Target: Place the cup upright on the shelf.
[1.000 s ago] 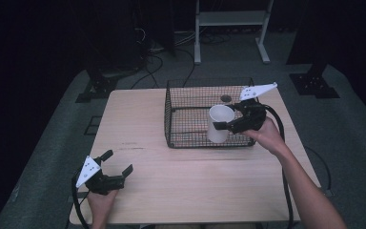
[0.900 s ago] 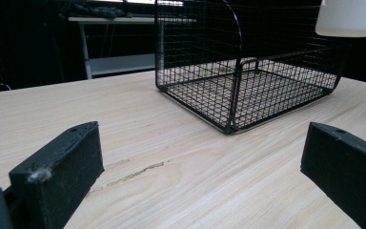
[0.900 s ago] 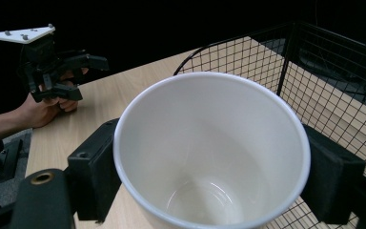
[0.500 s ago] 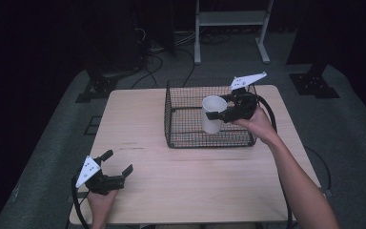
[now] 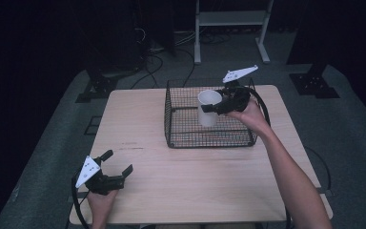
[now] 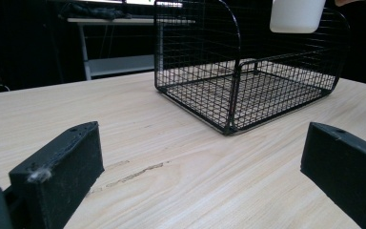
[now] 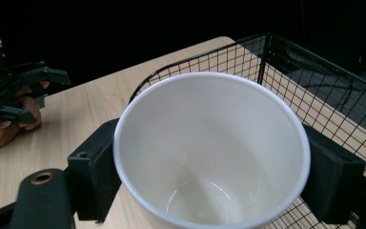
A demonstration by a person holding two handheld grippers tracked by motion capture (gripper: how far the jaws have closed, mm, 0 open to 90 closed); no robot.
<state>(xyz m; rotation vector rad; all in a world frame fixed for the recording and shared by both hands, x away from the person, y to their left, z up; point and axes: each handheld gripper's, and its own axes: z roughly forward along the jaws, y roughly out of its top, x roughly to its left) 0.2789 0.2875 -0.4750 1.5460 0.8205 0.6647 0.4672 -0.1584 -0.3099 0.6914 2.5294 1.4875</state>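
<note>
A white cup (image 5: 207,118) hangs upright over the black wire basket (image 5: 209,143), with my right gripper (image 5: 212,106) shut on its sides near the rim. In the right gripper view the cup (image 7: 209,143) is empty, and a black jaw presses on each side of it above the basket (image 7: 276,52). My left gripper (image 5: 119,161) rests open at the table's front left corner with nothing between its jaws. The left gripper view looks across bare wood to the basket (image 6: 238,90), with the cup's (image 6: 296,14) bottom above its far side.
The basket stands on the far right half of the wooden table (image 5: 195,186). Its floor looks bare. Bare wood lies between the basket and my left gripper (image 7: 38,95). Dark floor, cables and a white frame (image 5: 231,19) lie beyond the table.
My right gripper has carried the cup leftward and farther back, from the basket's right edge to above its middle. The left gripper has stayed put.
</note>
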